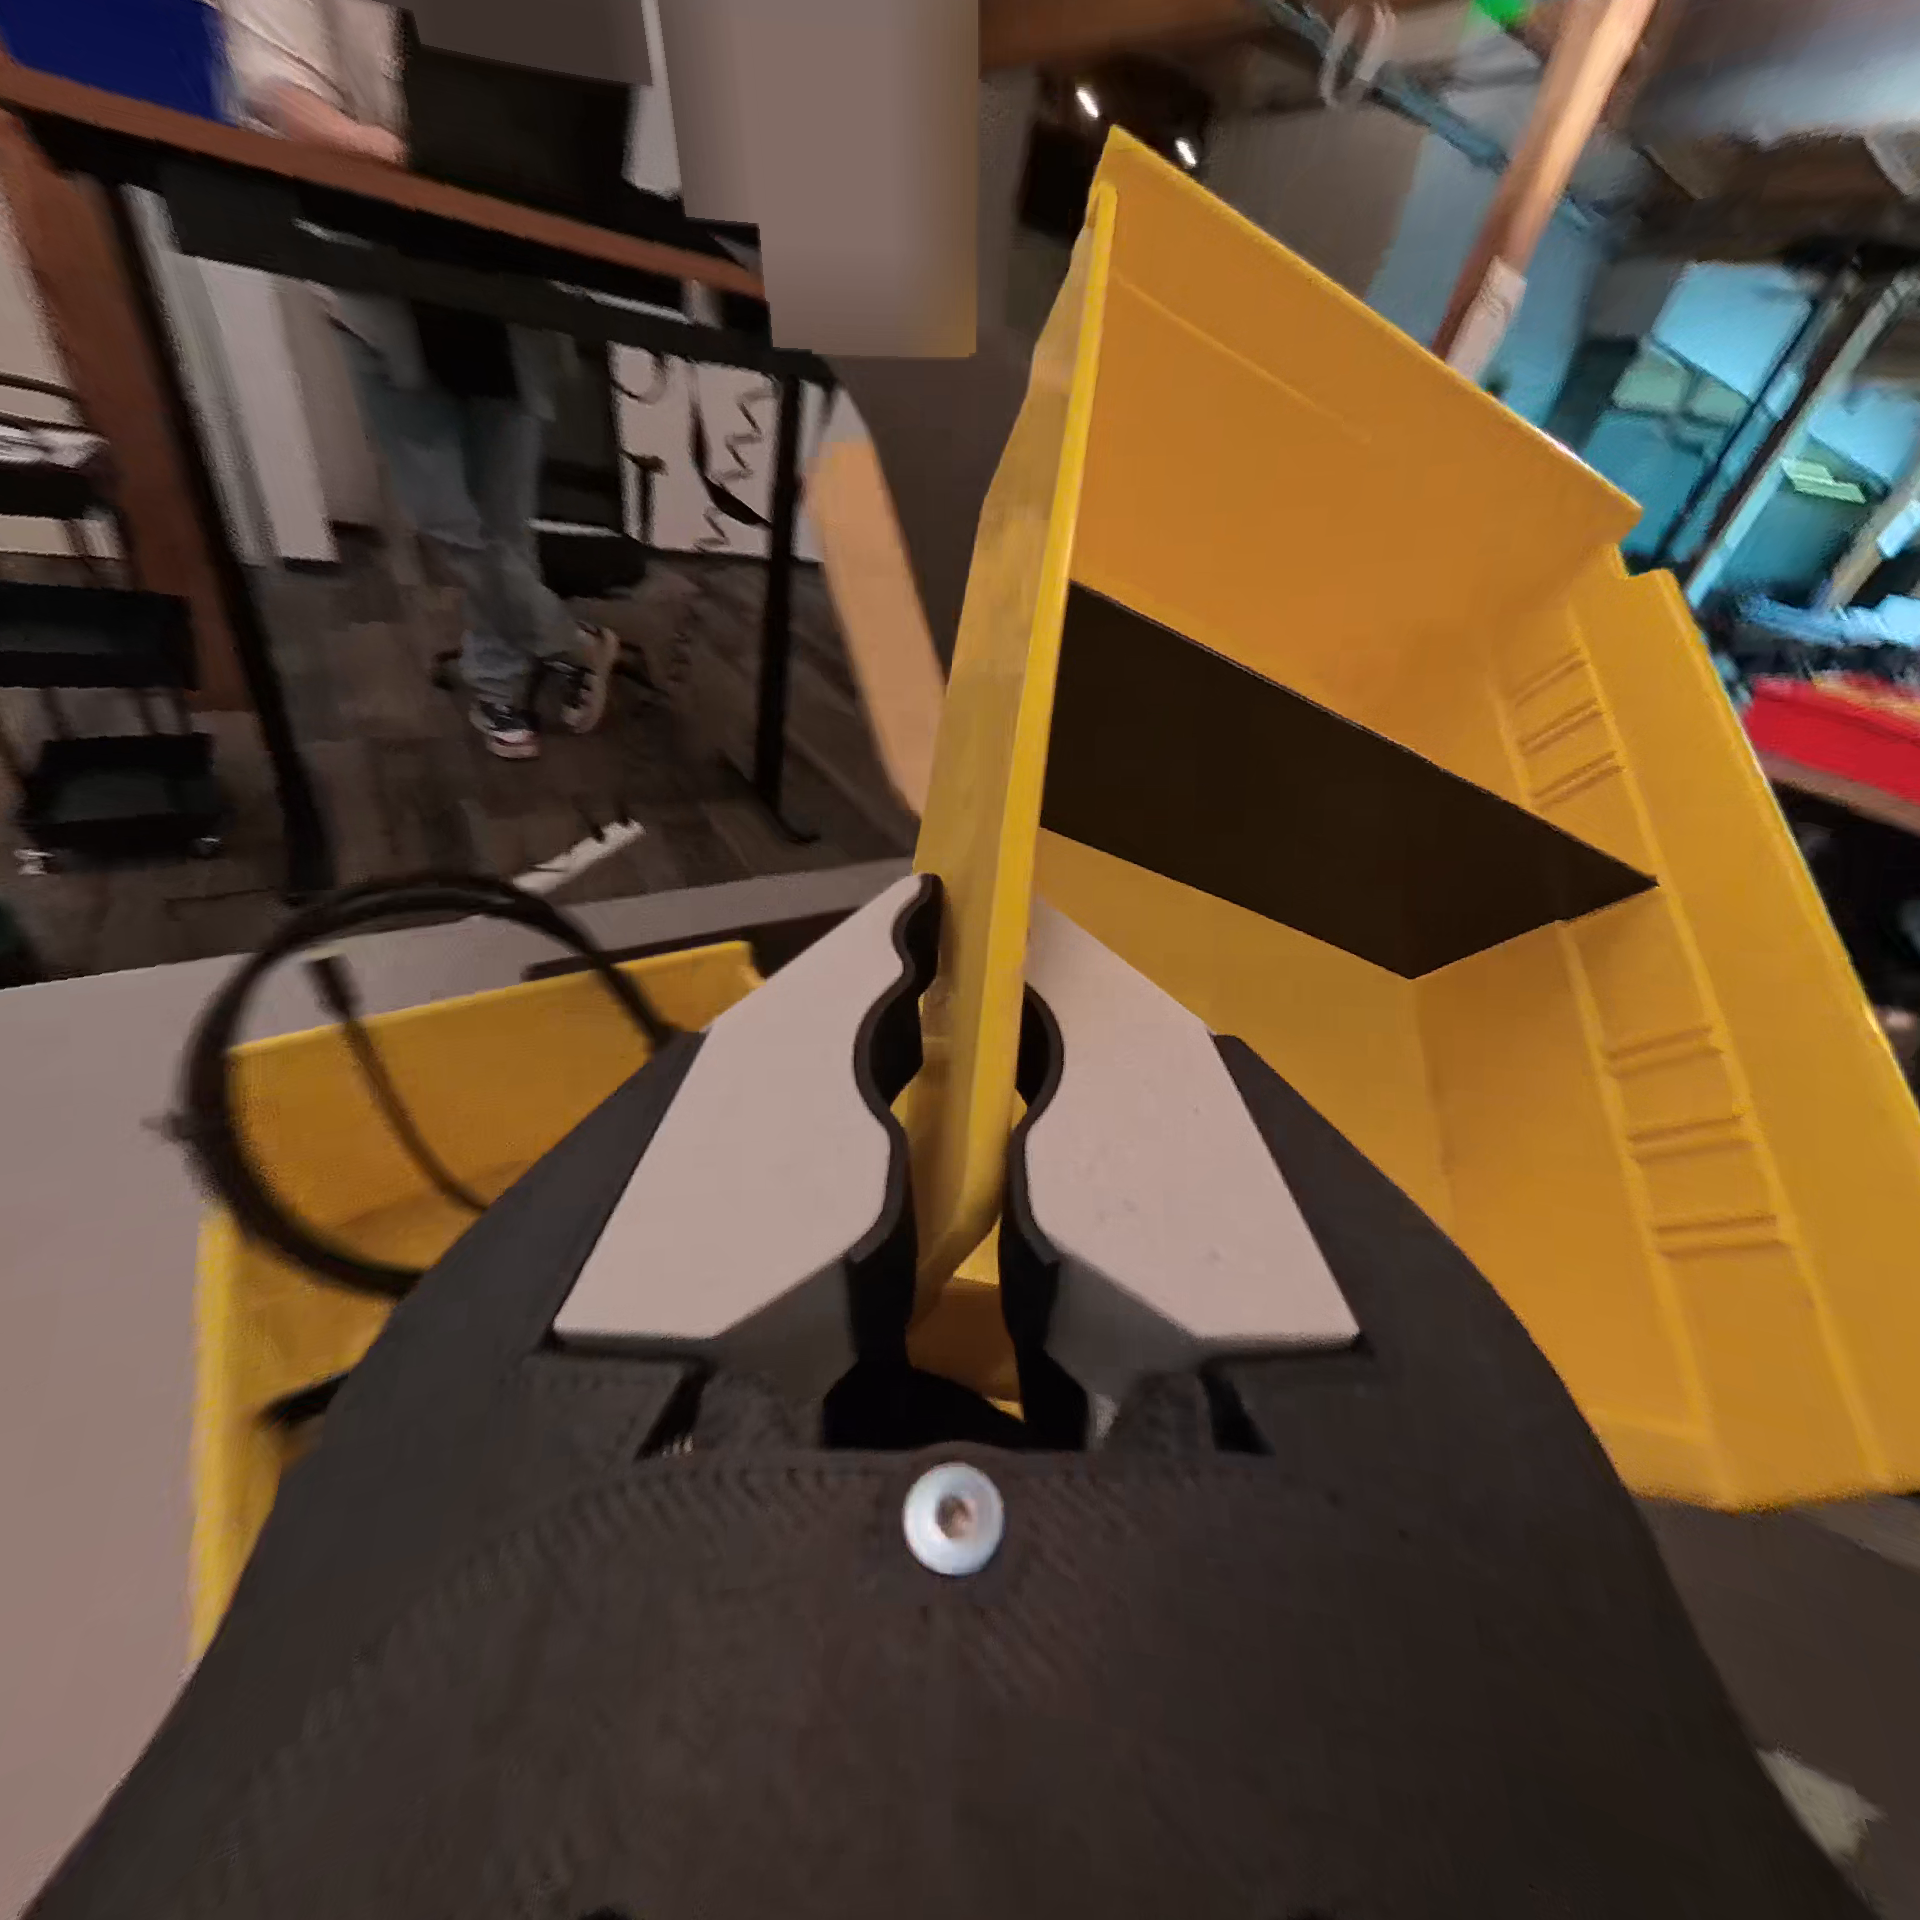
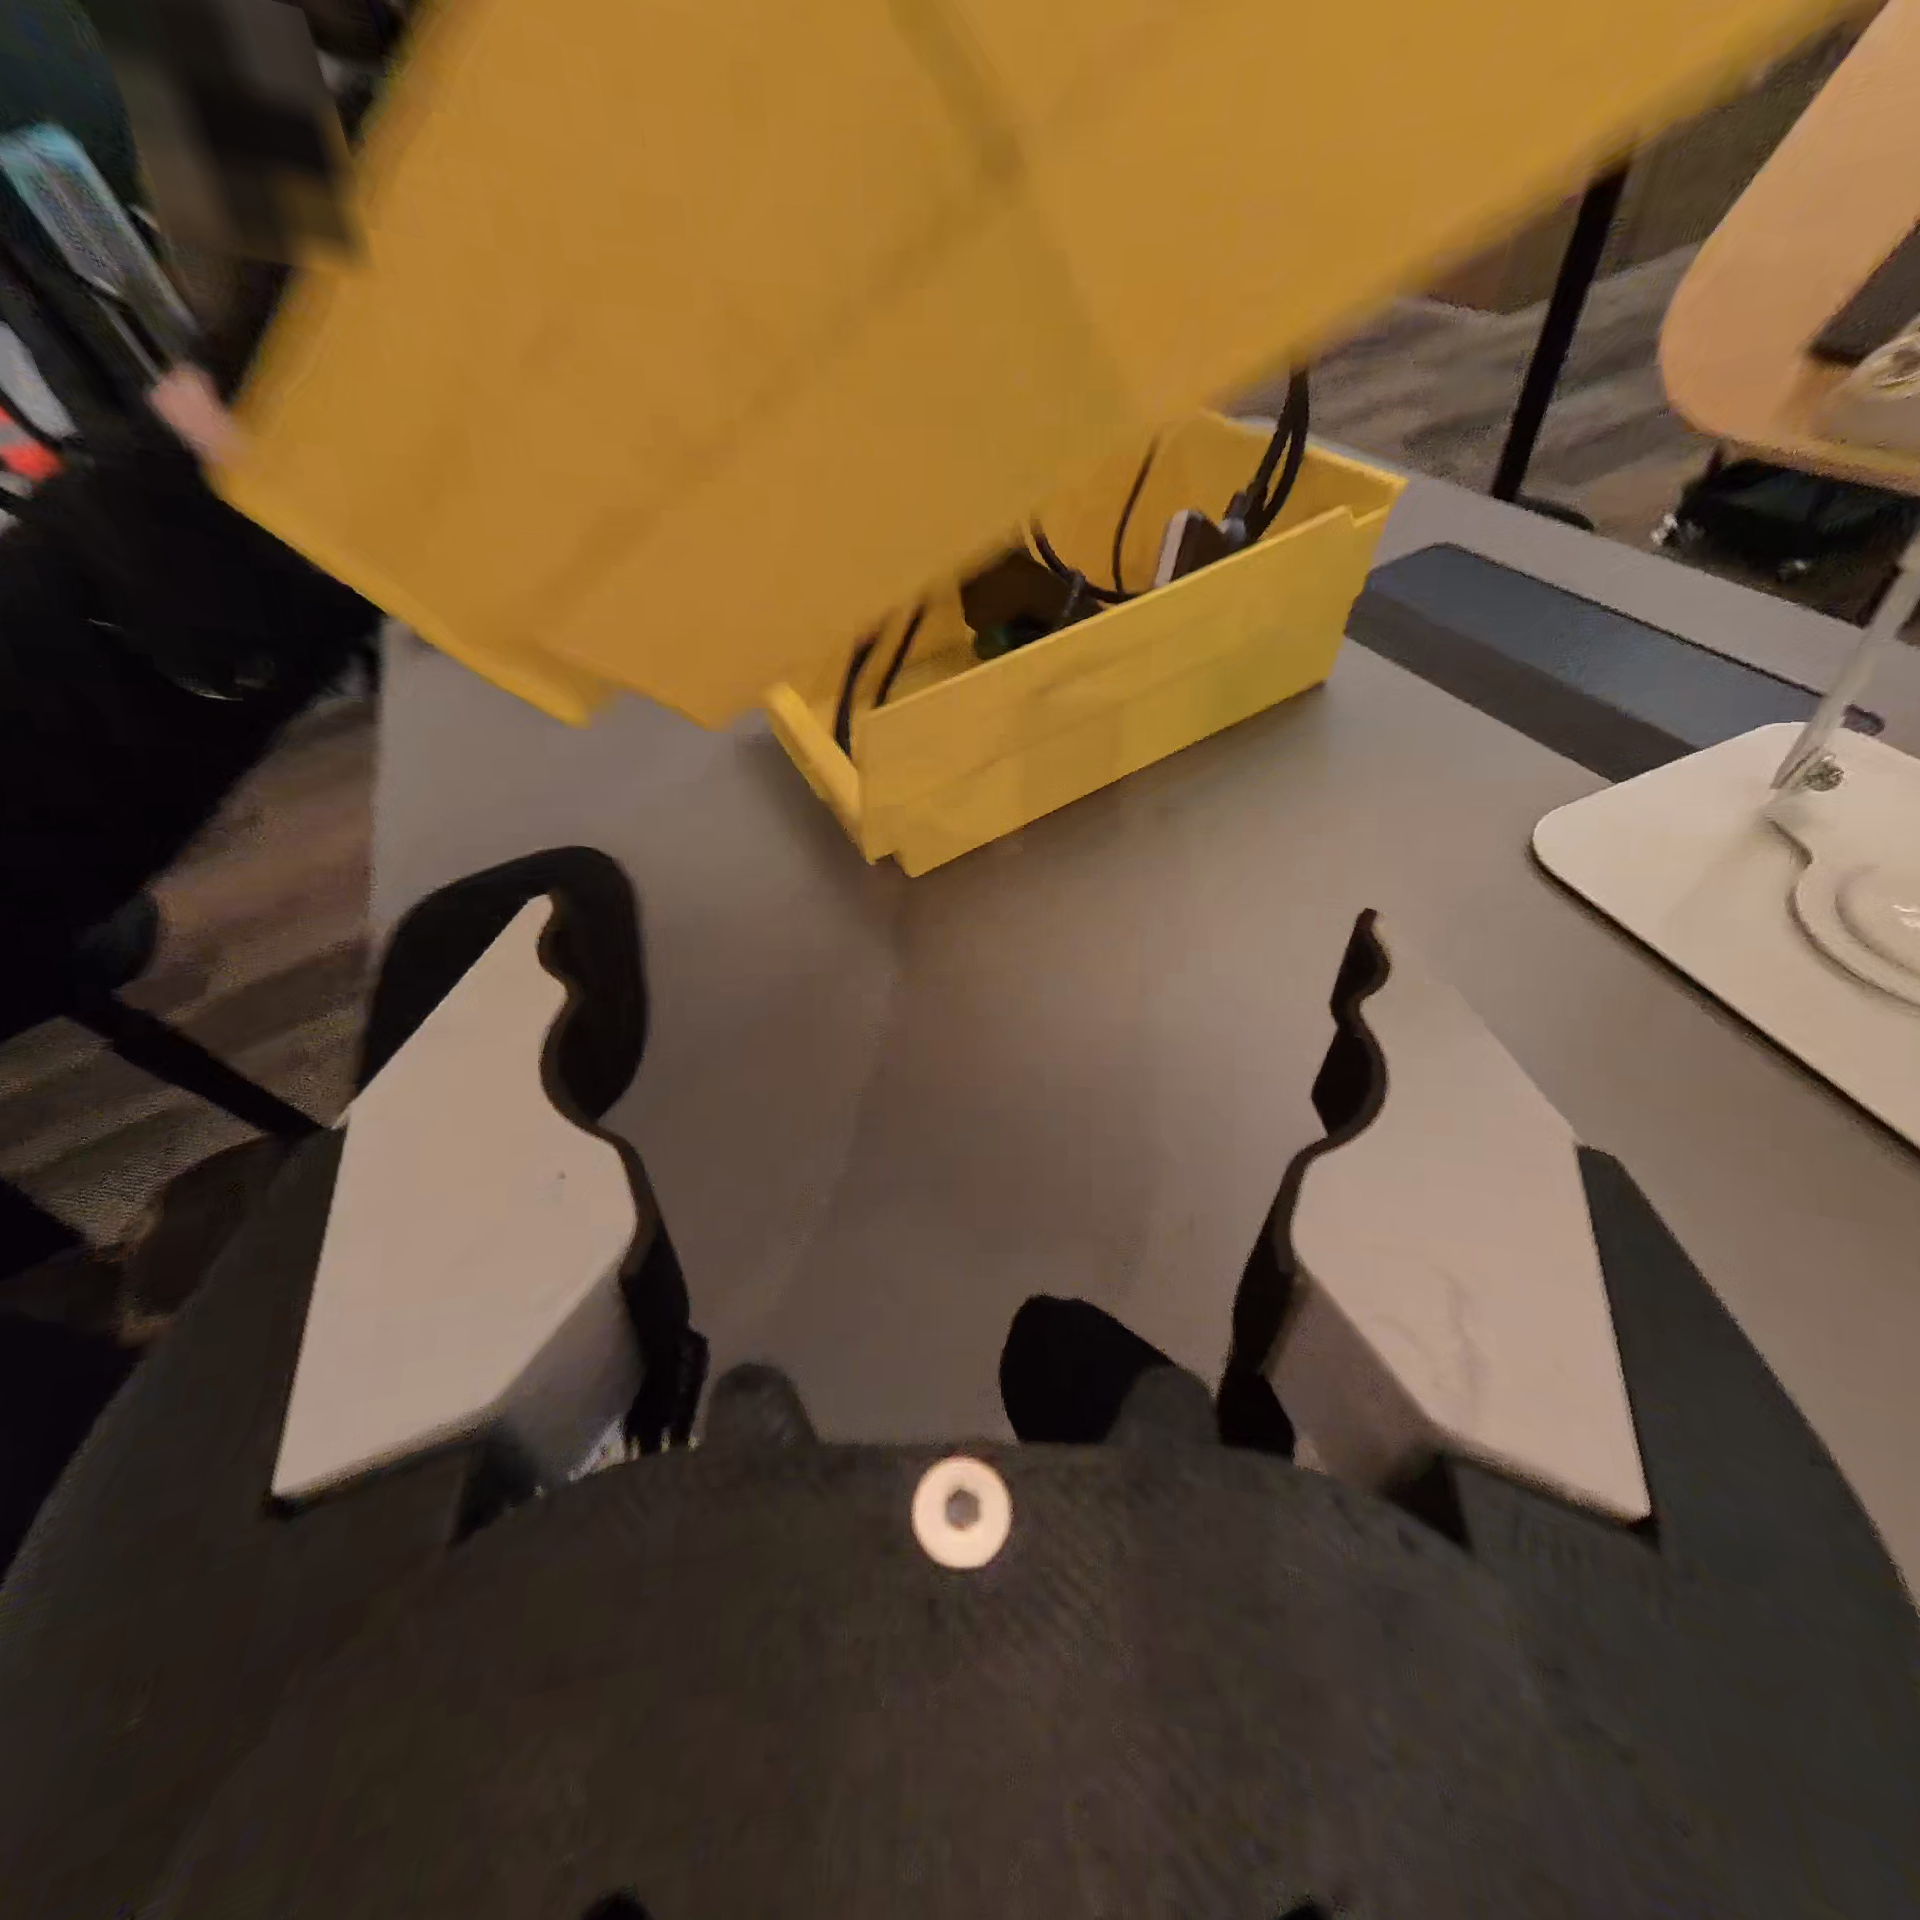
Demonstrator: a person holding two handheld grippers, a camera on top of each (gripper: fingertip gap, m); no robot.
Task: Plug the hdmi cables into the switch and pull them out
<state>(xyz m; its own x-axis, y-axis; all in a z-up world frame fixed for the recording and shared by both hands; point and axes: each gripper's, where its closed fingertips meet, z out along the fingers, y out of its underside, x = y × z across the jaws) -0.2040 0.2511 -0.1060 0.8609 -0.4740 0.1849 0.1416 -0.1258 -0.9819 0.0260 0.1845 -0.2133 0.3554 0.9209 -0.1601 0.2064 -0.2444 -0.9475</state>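
Observation:
My left gripper is shut on the side wall of a yellow plastic bin and holds it lifted and tilted. A black divider crosses the inside of the bin. A second yellow bin stands below it with a looped black cable sticking out. In the right wrist view the lifted bin is blurred at the top. The second bin sits on the grey table and holds black cables and a small dark and silver device. My right gripper is open and empty above the table.
A white flat stand base lies at the table's right, with a dark strip behind it. A light wooden curved piece is at the upper right. Beyond the table's far edge, a person's legs stand by a wooden desk. About 25 centimetres separates my left fingertips from my right.

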